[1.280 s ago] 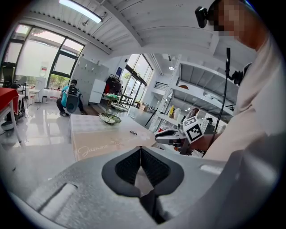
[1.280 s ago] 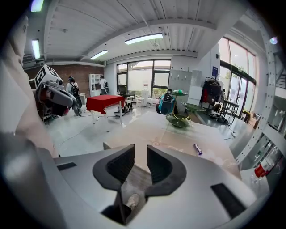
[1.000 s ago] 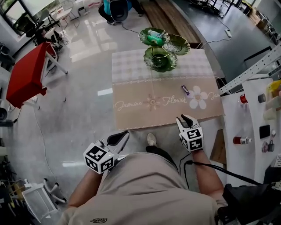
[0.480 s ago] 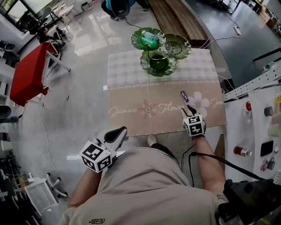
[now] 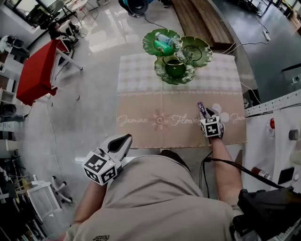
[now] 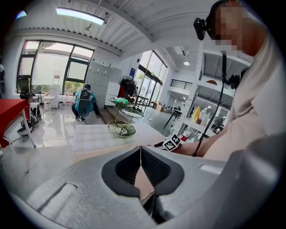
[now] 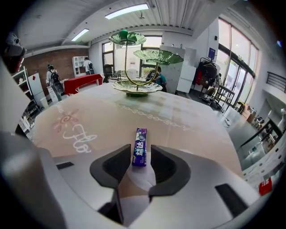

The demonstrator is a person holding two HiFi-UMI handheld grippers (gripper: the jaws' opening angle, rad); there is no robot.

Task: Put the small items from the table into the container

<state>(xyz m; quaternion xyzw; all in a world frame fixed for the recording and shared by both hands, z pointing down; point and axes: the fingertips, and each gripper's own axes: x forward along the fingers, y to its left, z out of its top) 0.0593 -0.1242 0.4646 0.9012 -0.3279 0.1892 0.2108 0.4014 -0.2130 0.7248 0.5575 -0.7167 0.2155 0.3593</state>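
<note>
A small purple gum pack point(image 5: 201, 108) lies flat on the beige flower-print tablecloth point(image 5: 155, 127), near the white flower. My right gripper point(image 5: 205, 114) is down at the table with its jaws opening. The pack's point(image 7: 140, 153) near end lies between the fingertips of the right gripper point(image 7: 140, 147), and the pads do not press on it. The container is a green three-tier leaf-dish stand point(image 5: 175, 68) at the table's far edge, with a teal item point(image 5: 164, 45) in one upper dish. My left gripper point(image 5: 126, 138) hangs off the table by my hip, its jaws shut and empty point(image 6: 140, 147).
A red table point(image 5: 35, 70) stands on the floor to the left. A white shelf unit point(image 5: 277, 122) with bottles flanks the table's right side. A person in teal point(image 5: 136, 4) crouches beyond the table. A cable runs from my right arm.
My right gripper has moved forward and down from the table's near edge to the gum pack, jaws spreading around it. The left gripper has drifted a little to the left.
</note>
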